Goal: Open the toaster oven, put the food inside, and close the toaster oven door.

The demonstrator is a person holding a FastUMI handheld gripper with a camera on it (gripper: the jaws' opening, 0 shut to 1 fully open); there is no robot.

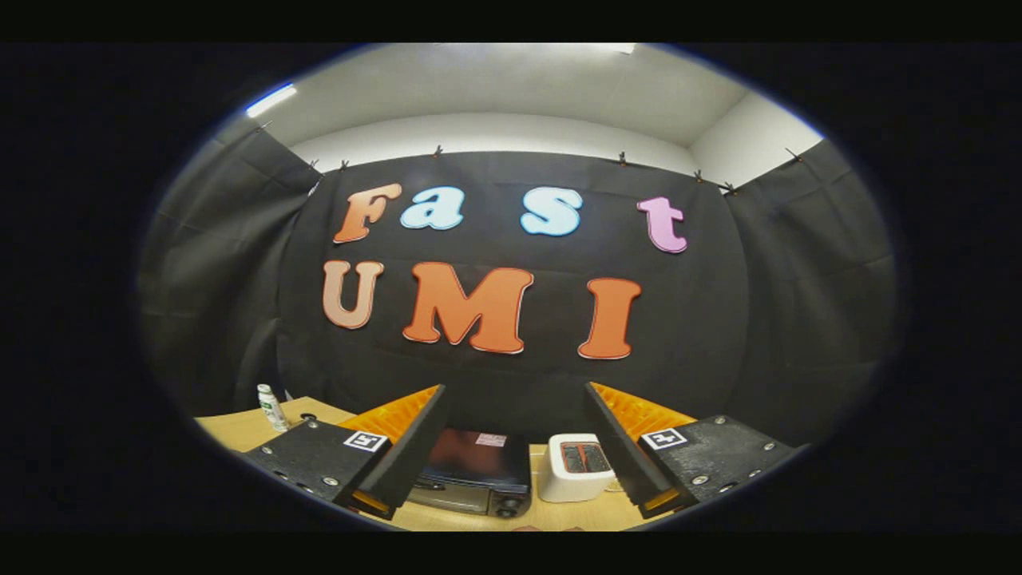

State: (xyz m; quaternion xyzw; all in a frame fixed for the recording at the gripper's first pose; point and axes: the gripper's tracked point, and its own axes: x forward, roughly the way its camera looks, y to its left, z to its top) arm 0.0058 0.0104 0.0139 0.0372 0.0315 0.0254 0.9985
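Lower left of the frame: a small white bottle [271, 406] with a green band stands upright on the wooden table [239, 427], close to the black cloth wall [511, 375] behind it. A small dark item sits on the table just right of the bottle; too small for you to identify.

Lower centre-left: your gripper [515, 447] is held high, looking over the table. Its fingers stand wide apart with nothing between the pads; they touch nothing. The left finger [407, 459] crosses in front of the left part of the toaster oven.

Lower centre: the toaster oven [477, 471] sits on the table, below and beyond the fingers, seen in the gap between them. You see its dark top with a small pale label near the back edge, and below that the front face with a knob at the right end. The door appears closed, though the front is seen at a steep angle and partly cut off.

Right of the oven, just beside it: a white two-slot toaster [576, 467], upright, slots facing up. Whether the two appliances touch cannot be told. The right finger [631, 463] overlaps the toaster's right side.

The food cannot be made out; a reddish sliver at the very bottom, below the toaster, is too cropped to name.
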